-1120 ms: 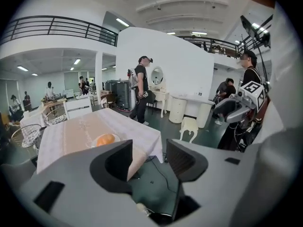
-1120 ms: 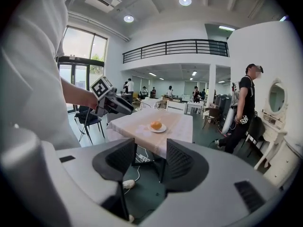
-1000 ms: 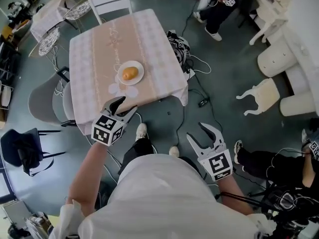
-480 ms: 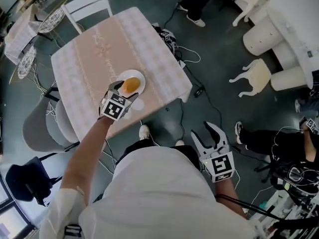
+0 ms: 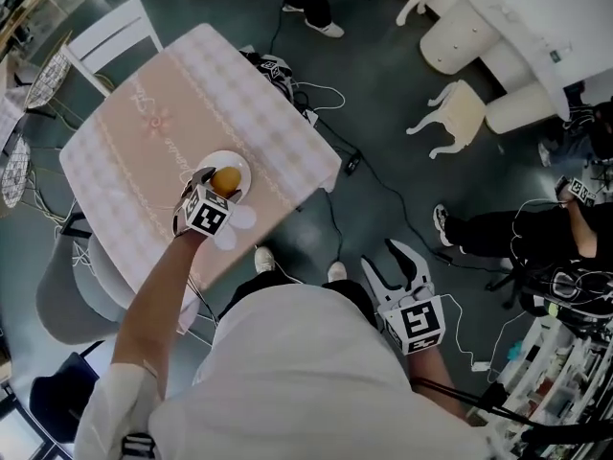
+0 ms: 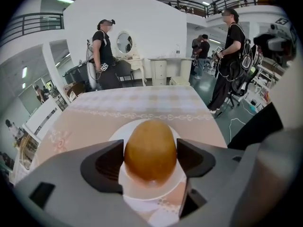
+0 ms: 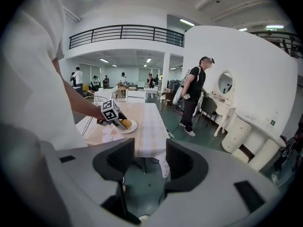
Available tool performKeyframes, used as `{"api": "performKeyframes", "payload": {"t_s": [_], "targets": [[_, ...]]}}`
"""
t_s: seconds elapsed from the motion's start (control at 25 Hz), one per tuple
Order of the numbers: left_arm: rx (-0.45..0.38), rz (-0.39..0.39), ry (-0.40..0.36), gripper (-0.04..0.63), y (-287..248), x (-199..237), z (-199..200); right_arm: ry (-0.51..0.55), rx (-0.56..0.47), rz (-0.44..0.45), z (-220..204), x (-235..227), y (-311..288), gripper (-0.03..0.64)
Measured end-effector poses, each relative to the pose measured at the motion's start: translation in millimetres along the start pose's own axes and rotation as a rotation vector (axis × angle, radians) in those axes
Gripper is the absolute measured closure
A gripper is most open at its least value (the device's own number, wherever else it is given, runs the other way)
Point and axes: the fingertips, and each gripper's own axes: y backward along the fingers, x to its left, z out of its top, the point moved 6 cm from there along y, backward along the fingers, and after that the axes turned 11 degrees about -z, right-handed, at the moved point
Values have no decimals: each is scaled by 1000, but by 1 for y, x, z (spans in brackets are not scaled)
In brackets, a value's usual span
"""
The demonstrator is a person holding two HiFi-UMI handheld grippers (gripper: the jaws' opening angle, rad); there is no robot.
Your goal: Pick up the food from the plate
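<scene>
1. Left gripper view showed the left gripper (image 6: 150,161) with its jaws, which had just been opening, spread wide on either side of a golden-brown bread roll (image 6: 150,143).
2. The roll sat on a white plate (image 6: 147,190) near the table's (image 6: 137,105) edge.
3. The right gripper (image 7: 149,155) was well off the table, jaws apart and empty.
4. A marker cube (image 7: 110,111) on the left gripper bore a black-and-white square pattern.

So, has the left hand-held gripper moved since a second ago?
Yes. The left hand-held gripper went from the table edge to the plate, jaws just opened around the food.
</scene>
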Motion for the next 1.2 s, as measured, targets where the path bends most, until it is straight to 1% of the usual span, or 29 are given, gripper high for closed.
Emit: {"api": "performKeyframes", "payload": {"t_s": [0.08,0.16,0.32,0.52,0.68,0.88,1.04,1.2], "targets": [[25,-1,-8,235,-3,3,-4,-1,4,-1,-1,0,-1,410],[31,-19,0,235,-4,4,-7,-4,2,4,-3,1,-3,410],[22,-12,6,241,2,3,-7,4,9,17,-5,0,-4,410],[4,11,15,241,16,-1,1,29,-10,66,-5,-2,-8,410],[-43,23,45,242,31,-12,11,38,-25,89,-10,-12,-6,410],[-128,40,113,242,56,-29,31,53,-51,121,-17,-32,-4,410],[-192,51,149,242,74,-54,50,54,-68,152,-25,-49,1,410],[-231,68,156,242,96,-86,70,68,-85,203,-28,-63,5,410]]}}
